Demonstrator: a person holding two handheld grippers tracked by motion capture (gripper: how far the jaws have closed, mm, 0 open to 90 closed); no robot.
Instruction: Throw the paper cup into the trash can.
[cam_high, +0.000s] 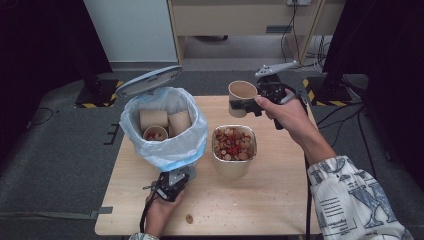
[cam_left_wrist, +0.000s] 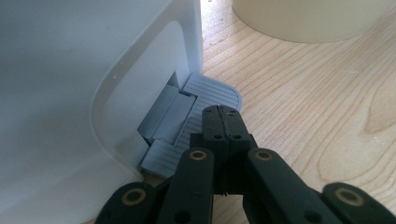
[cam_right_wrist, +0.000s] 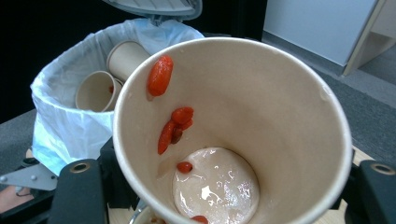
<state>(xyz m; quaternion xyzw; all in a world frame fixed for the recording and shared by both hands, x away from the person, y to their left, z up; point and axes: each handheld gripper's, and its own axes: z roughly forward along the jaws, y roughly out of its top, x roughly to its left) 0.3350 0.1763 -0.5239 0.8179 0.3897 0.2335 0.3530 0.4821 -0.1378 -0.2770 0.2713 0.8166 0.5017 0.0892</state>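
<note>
The jaws of the right gripper (cam_high: 243, 106) are clamping a tan paper cup (cam_high: 242, 98) from both sides, and the cup is hanging in the air beyond the far edge of the food bowl (cam_high: 234, 148), tipped so that its mouth is facing back toward the person. Looking along those jaws in the right gripper view, the cup (cam_right_wrist: 243, 126) is showing a wet, pale bottom and a few red berries (cam_right_wrist: 160, 75) sticking to its inner wall. The right hand (cam_high: 286, 114) is wrapping the gripper's body, with a patterned sleeve (cam_high: 352, 200) trailing off to the bowl's right. The jaws of the left gripper (cam_left_wrist: 223, 122) are pressed tightly together with nothing between them, their tips resting on the ribbed grey pedal (cam_left_wrist: 205, 100) at the foot of the white bin (cam_left_wrist: 70, 84). From above, that left gripper (cam_high: 170, 186) is sitting on the desk (cam_high: 270, 200) just left of the bowl's near side, against the base of the bin (cam_high: 165, 150), and the left hand (cam_high: 160, 215) is holding it from the near edge. The bin is standing immediately left of the bowl, its lid (cam_high: 149, 80) standing raised at the back, its blue-white liner (cam_high: 172, 145) folded over the rim, and several used paper cups (cam_high: 165, 122) are lying inside. The bowl itself is holding a mix of nuts and red pieces (cam_high: 233, 143). One small crumb (cam_high: 189, 218) is lying on the desk nearer the person than the bowl.
</note>
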